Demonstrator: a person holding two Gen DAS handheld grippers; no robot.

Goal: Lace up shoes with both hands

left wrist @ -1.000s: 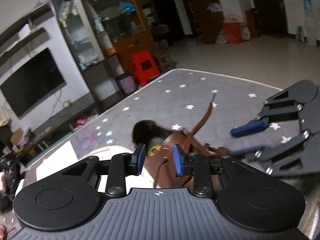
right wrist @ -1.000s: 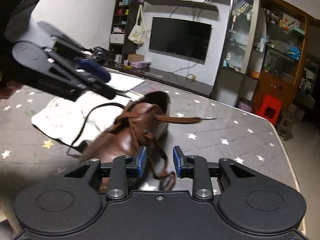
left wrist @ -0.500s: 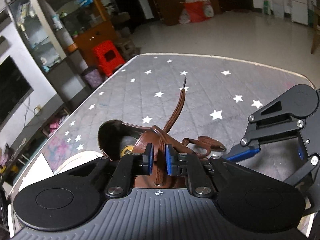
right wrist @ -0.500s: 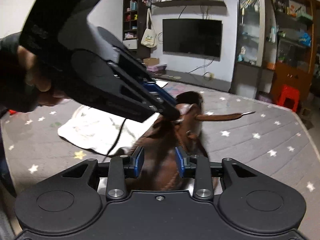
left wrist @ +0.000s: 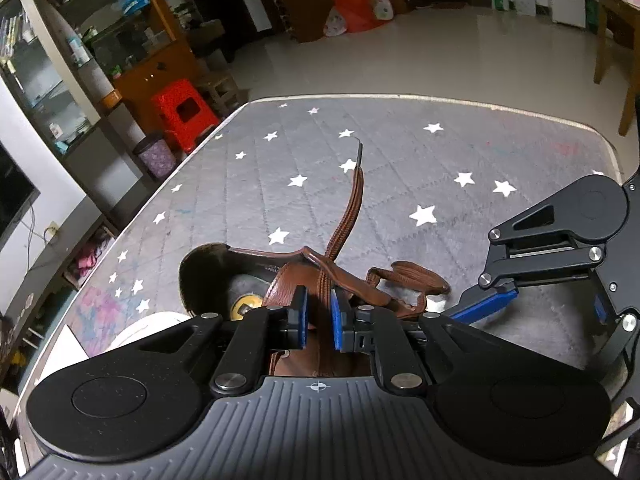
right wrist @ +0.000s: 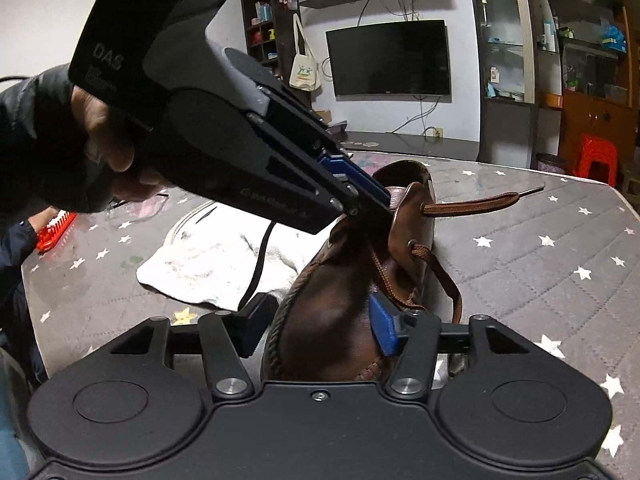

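Brown leather, smooth and slightly creased, makes up the shoe (right wrist: 340, 312), which is set on a grey quilted mat (left wrist: 460, 160) printed with white stars. A flat woven brown lace (left wrist: 348, 216) is threaded through the eyelets; one end is stretched out over the mat, away from the shoe's opening, and finishes in a thin dark tip. A second stretch of lace is looped loosely at the shoe's side. A round yellow label is seen inside the dark opening of the shoe.

The left tongs (left wrist: 317, 318) are held over the shoe's tongue, blue pads narrowed to a small gap around the lace or tongue there; whether the pads actually pinch it cannot be told. In the right wrist view the same tongs (right wrist: 362, 184) are seen from the side, pads almost together at the collar of the shoe, gripped by a hand (right wrist: 104, 136) in a dark sleeve.

The right tongs (right wrist: 320, 332) are spread wide, with the toe end of the shoe between the fingers; the blue pad (right wrist: 382, 330) is touching the leather, the other finger is just beside it, so firm clamping cannot be confirmed.

A crumpled white cloth (right wrist: 208, 260) is spread on the mat beside the shoe, with a thin black cord across it.
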